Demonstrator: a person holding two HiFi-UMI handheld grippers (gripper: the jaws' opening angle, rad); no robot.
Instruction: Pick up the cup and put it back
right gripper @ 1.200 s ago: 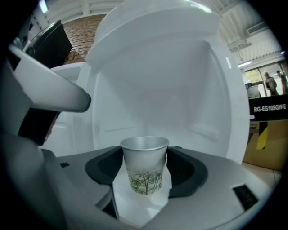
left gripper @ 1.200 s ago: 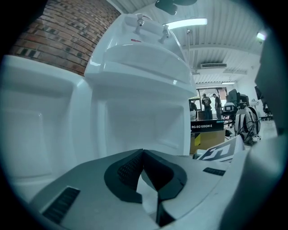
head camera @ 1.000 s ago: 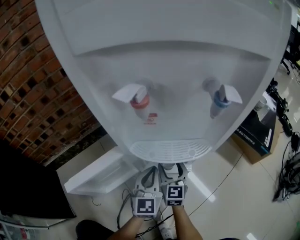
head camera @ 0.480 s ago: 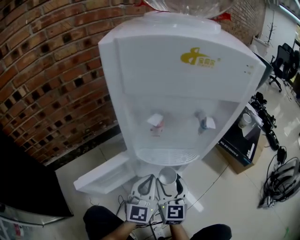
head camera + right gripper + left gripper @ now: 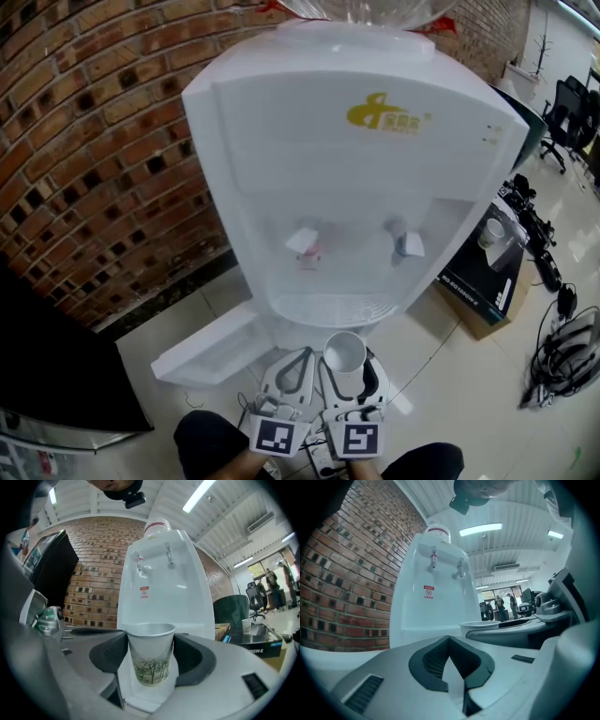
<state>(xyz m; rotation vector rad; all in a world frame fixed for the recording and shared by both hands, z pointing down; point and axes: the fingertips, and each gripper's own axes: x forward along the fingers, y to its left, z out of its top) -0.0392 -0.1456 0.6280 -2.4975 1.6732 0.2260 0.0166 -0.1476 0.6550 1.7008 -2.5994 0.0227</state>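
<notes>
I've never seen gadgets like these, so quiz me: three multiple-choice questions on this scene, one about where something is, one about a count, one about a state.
1. Where is the paper cup?
A. held by the left gripper
B. held by the right gripper
C. held by neither

2. How many spouts does the water dispenser have?
A. one
B. two
C. three

3. How do the left gripper's jaws stand?
A. wide apart
B. closed on a cup
C. closed together, empty

Answers:
1 B: in the right gripper view, its pads press on the cup's sides.
2 B: the head view shows one red tap and one blue tap.
3 C: in the left gripper view, the jaw tips meet with nothing between them.
</notes>
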